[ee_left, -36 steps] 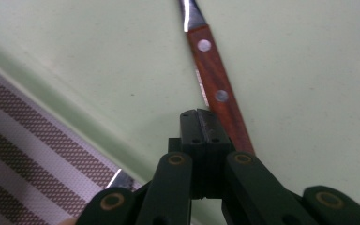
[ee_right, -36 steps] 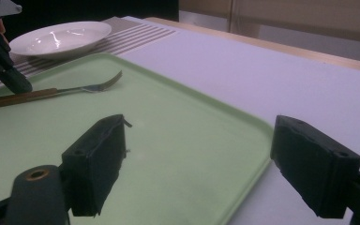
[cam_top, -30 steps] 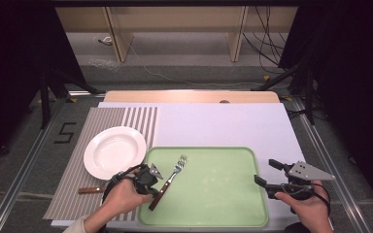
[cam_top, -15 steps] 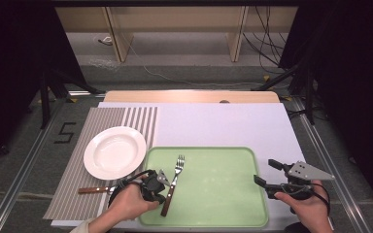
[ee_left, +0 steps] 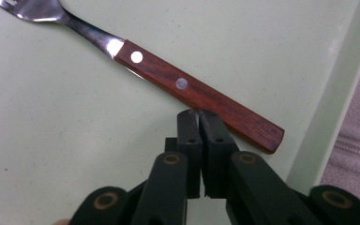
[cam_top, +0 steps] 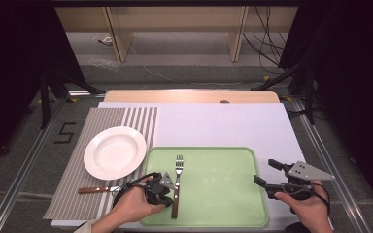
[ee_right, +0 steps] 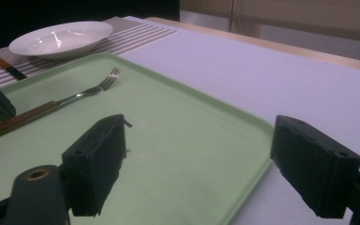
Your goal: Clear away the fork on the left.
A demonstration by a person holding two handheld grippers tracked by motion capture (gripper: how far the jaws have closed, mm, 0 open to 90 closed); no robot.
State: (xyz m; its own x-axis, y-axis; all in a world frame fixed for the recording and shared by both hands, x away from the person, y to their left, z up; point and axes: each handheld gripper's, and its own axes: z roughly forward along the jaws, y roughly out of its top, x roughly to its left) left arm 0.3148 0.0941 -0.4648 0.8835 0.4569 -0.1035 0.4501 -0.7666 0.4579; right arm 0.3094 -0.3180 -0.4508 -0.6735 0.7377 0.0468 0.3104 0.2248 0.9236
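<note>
A fork [cam_top: 177,175] with a wooden handle [ee_left: 192,89] lies flat at the left end of the green tray [cam_top: 218,194], tines pointing away from me. My left gripper [cam_top: 167,188] sits low at the handle's near end. In the left gripper view its jaws [ee_left: 200,117] have just been opening and stand a thin slit apart, tips at the handle's edge, with nothing between the pads. My right gripper [cam_top: 264,171] hovers by the tray's right rim, open wide [ee_right: 215,159] and empty. The fork [ee_right: 75,98] also appears in the right gripper view.
A white plate [cam_top: 115,151] rests on a striped placemat [cam_top: 77,189] left of the tray. A wood-handled knife [cam_top: 97,190] lies on the mat below the plate. White table covering [cam_top: 223,124] stretches behind the tray.
The fork, held tilted above the tray a second ago, now lies straight on it. The left hand has drawn slightly toward me. The right gripper has not moved.
</note>
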